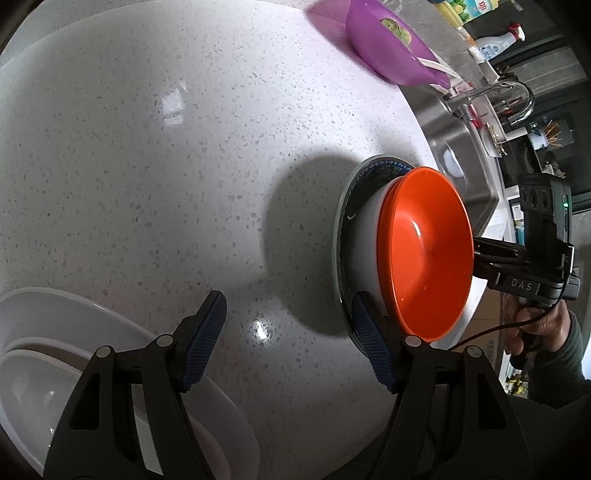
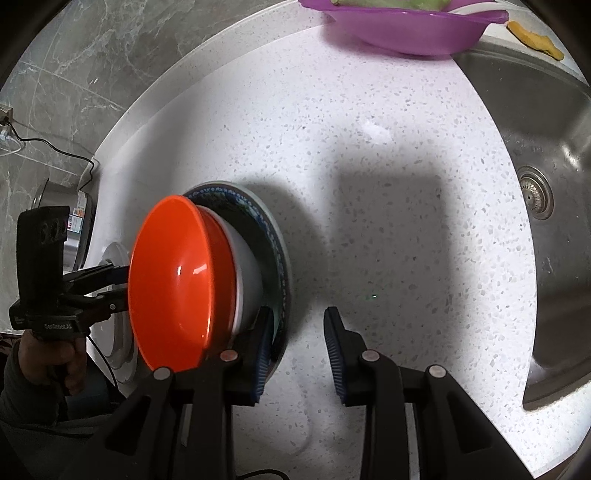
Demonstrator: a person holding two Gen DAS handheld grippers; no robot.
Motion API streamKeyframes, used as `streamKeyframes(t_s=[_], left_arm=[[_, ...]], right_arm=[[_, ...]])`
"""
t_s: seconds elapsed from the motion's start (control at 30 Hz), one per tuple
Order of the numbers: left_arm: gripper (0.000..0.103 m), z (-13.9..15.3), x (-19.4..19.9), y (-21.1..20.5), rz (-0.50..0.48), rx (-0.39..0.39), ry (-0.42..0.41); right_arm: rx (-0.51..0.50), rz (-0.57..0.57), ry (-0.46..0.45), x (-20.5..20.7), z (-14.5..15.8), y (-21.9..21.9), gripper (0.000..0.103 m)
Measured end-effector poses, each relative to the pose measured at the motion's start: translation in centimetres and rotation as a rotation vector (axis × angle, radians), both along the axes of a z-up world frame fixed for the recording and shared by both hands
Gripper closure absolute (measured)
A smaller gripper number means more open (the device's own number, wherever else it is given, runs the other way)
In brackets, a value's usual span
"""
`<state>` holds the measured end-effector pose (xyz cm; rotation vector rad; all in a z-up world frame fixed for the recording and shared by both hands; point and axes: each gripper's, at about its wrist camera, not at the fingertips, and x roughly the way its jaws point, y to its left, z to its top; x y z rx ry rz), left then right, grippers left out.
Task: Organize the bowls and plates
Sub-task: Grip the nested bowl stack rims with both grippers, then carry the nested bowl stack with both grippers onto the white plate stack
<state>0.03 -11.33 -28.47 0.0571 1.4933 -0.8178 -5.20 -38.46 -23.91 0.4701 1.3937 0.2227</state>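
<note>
An orange bowl [image 1: 424, 254] is nested in a white bowl [image 1: 365, 240] on a blue-patterned plate [image 1: 343, 221] on the speckled white counter. In the left wrist view my left gripper [image 1: 288, 306] stands open over bare counter, its right finger against the plate's near rim. In the right wrist view my right gripper [image 2: 297, 325] is open on the other side of the stack [image 2: 177, 280], its left finger over the plate's rim [image 2: 282, 266]. Each gripper also shows in the other's view, with its fingertips hidden behind the orange bowl.
Stacked white bowls [image 1: 74, 369] sit by my left gripper. At the counter's far edge sits a purple basin [image 2: 402, 29] with greens. The steel sink [image 2: 535, 192] lies on the right, with a faucet [image 1: 517, 96] and bottles beyond. A hand and sleeve [image 1: 546, 332] hold the right gripper.
</note>
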Motion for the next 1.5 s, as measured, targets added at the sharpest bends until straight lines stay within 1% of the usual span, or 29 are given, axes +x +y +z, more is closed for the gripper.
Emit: streamKeyframes(t_s=[0.03,0.07,0.1,0.17,0.23,0.27,0.33,0.37,0.4,0.43,0.53,0.8,1.07,1.47,1.5], left_arm=[[0.038,0.0,-0.1,0.1,0.0,-0.005,0.001],[0.044,0.0,-0.1,0.0,-0.002,-0.02,0.007],[0.047,0.1,-0.2,-0.1,-0.002,-0.034,0.011],[0.059,0.2,-0.2,-0.2,-0.007,-0.053,0.012],[0.066,0.2,-0.3,-0.5,-0.007,-0.07,0.017],[0.071,0.3,-0.4,-0.6,-0.006,-0.077,0.018],[0.073,0.3,-0.4,-0.9,-0.005,-0.085,0.017],[0.076,0.4,-0.4,-1.0,-0.006,-0.086,0.013],[0.079,0.4,-0.4,-1.1,-0.008,-0.097,0.017],[0.085,0.5,-0.4,-1.2,-0.01,-0.11,0.022],[0.094,0.9,-0.7,-1.6,-0.027,-0.117,0.004],[0.094,1.3,-0.9,-2.3,-0.043,-0.096,-0.037],[0.094,1.1,-0.5,-1.9,-0.035,-0.09,-0.037],[0.094,3.0,-0.5,-0.1,0.002,-0.093,-0.077],[0.094,3.3,-0.5,0.2,0.005,-0.093,-0.082]], right_arm=[[0.004,-0.001,-0.001,0.0,0.0,0.0,0.071],[0.006,-0.002,-0.004,-0.1,0.0,0.0,0.076],[0.011,0.0,-0.008,-0.1,0.0,0.0,0.078],[0.017,0.009,-0.015,-0.1,0.2,0.3,0.086],[0.019,0.011,-0.021,0.0,0.3,0.5,0.089],[0.02,0.009,-0.022,0.1,0.3,0.6,0.089],[0.021,0.006,-0.023,0.2,0.3,0.6,0.09],[0.022,0.004,-0.026,0.3,0.3,0.6,0.09],[0.023,0.003,-0.027,0.4,0.3,0.6,0.09],[0.024,0.003,-0.029,0.4,0.3,0.6,0.091],[0.018,0.005,-0.034,0.4,0.4,0.7,0.091],[0.003,0.008,-0.047,0.4,0.5,0.6,0.091],[0.006,0.005,-0.058,0.3,0.9,0.9,0.091],[0.016,0.027,-0.077,0.9,2.2,1.3,0.091],[0.018,0.03,-0.09,0.9,2.3,1.4,0.091]])
